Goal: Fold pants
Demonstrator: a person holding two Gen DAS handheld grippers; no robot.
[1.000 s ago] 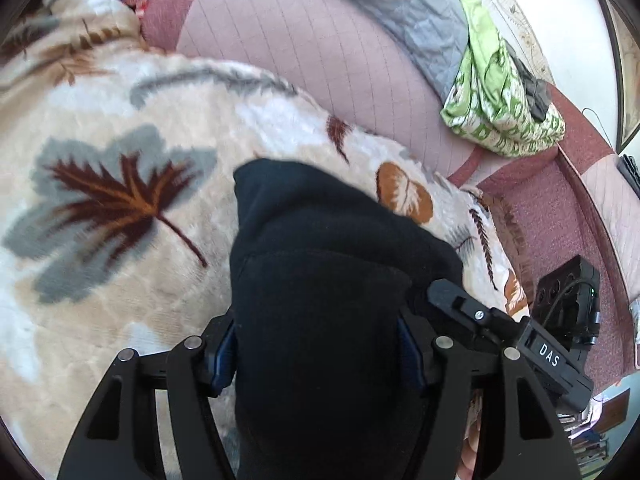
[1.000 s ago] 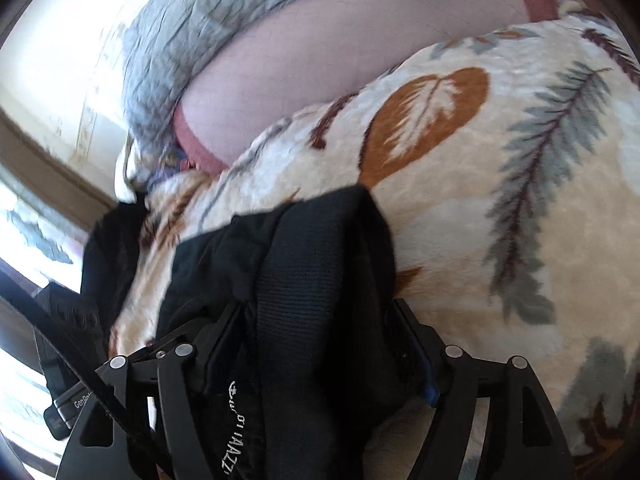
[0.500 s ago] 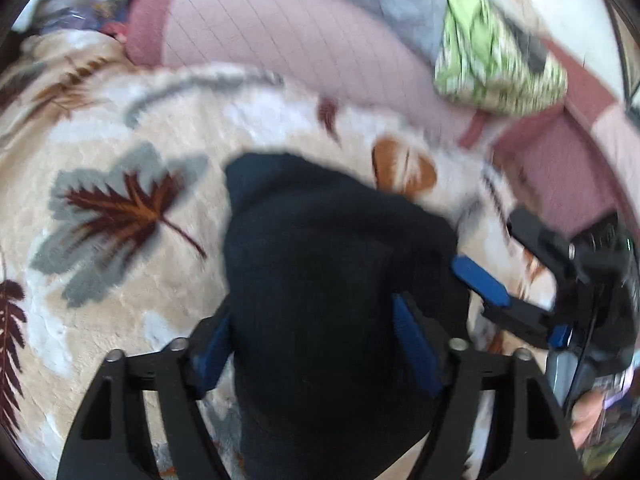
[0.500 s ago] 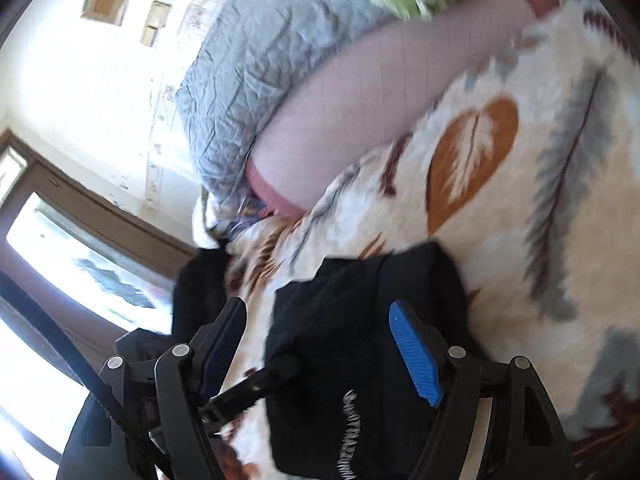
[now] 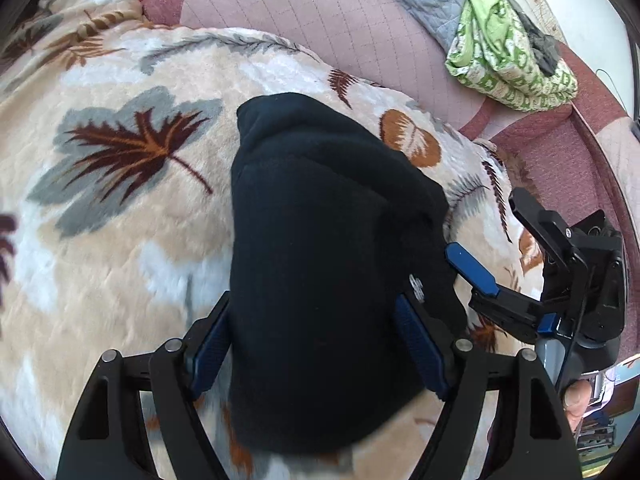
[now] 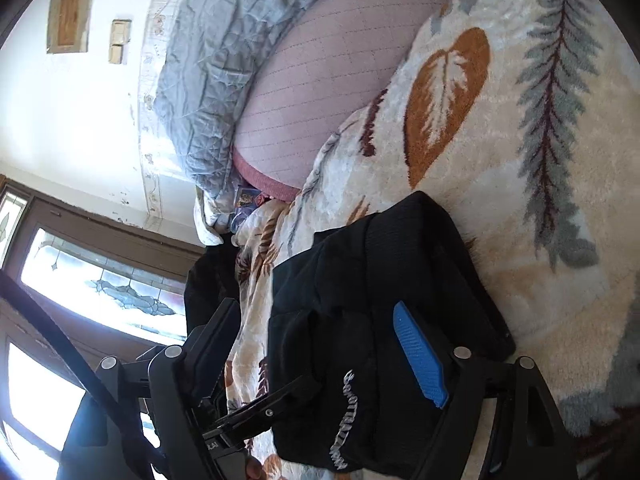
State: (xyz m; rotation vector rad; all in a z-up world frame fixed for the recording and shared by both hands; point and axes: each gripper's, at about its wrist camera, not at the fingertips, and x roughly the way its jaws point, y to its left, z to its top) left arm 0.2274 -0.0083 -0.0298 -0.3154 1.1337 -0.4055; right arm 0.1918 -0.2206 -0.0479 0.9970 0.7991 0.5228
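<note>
between the left claw (image 5: 318, 354), folded pants (image 5: 332, 264) hide any pinch; right claw (image 6: 320, 348) gapes.

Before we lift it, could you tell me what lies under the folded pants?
The pants rest on a leaf-patterned blanket, which shows all around them. Whatever lies directly beneath the bundle is covered.

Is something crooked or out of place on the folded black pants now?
Nothing stands out. The black pants lie as a compact bundle on the leaf-patterned blanket; the layers look bulky, not askew.
</note>
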